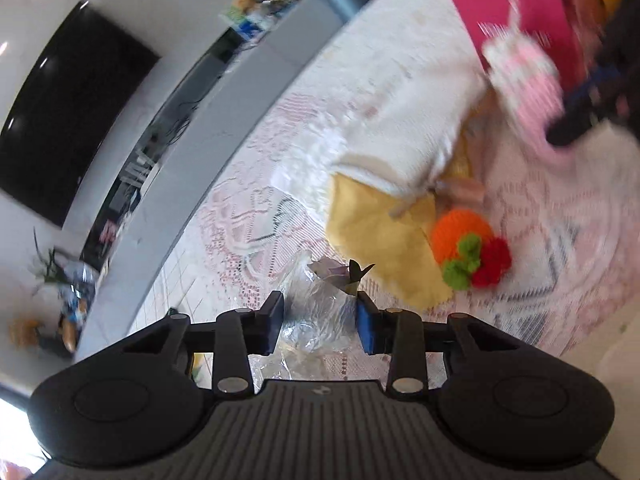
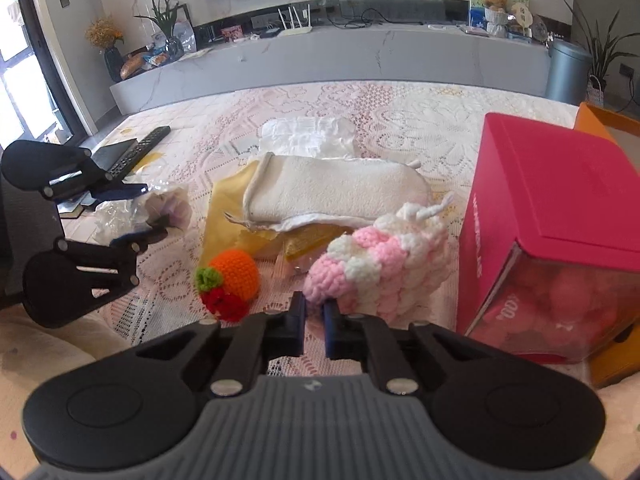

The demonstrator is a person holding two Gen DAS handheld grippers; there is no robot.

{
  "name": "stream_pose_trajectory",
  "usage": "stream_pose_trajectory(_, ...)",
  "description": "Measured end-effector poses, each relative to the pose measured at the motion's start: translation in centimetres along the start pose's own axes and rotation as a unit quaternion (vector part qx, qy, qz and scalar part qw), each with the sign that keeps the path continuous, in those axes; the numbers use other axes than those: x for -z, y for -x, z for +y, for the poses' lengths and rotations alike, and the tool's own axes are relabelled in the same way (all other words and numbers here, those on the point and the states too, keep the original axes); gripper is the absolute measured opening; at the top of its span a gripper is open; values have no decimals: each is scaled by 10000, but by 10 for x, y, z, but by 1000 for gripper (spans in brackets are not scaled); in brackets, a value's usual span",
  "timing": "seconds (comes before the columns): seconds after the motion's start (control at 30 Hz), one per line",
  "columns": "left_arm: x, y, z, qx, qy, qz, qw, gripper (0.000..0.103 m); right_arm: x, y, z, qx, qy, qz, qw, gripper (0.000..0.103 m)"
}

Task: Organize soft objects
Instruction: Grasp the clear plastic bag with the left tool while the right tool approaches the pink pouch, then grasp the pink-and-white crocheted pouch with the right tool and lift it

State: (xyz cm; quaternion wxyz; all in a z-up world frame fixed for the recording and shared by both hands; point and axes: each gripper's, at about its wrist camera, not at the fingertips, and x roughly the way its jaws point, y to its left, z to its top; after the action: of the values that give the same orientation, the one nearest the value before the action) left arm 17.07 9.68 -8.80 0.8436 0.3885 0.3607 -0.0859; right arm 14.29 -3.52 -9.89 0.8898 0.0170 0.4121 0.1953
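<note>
The right gripper (image 2: 314,312) was clenched on the pink-and-white knitted pouch (image 2: 380,260), just left of the pink box (image 2: 560,216) — best lifted slowly, as yarn sags. The left gripper (image 1: 318,316) stood released around a plastic-wrapped flower (image 1: 332,276).

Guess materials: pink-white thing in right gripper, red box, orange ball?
Pink-white piece: chunky knitted yarn, plush; thick loops show. Red box: likely matte card, clear glossy front panel. Orange ball: crochet yarn, fine stitches. Right gripper pinches the knit's edge.
</note>
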Motion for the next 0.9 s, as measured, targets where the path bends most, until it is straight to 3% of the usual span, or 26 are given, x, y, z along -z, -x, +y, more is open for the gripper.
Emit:
stream_pose_trajectory(0.13, -15, 34, 15, 167, 1082, -167, 9939, 43, 6, 16, -3, -32, 35, -40, 10000, 6)
stream_pose_trajectory(0.27, -28, 65, 27, 352, 2091, -493, 9760, 43, 12, 34, -7, -37, 116, -139, 9998, 5)
stream_pose_trajectory(0.37, -33, 81, 30, 691, 2823, -658, 9546, 43, 14, 48, -11, -96, 124, -203, 9997, 5)
stream_pose_trajectory(0.5, -34, 83, 18, 1411, 3621, -566, 9197, 43, 20, 59, -15, -169, 319, 17, 9993, 5)
stream_pose_trajectory(0.7, -29, 70, -16, 1932, 4099, -220, 8912, 43, 42, 63, -32, -86, 232, 385, 9990, 7)
stream_pose_trajectory(0.8, -21, 64, -26, 2035, 4368, -81, 8762, 43, 47, 70, -40, 6, 45, 398, 9992, 18)
stream_pose_trajectory(0.87, -17, 58, -33, 2103, 4512, -36, 8673, 43, 47, 74, -47, -22, -177, 369, 9992, 40)
stream_pose_trajectory(0.9, -15, 55, -35, 2108, 4582, -10, 8635, 43, 46, 76, -50, -31, -318, 341, 9989, 45)
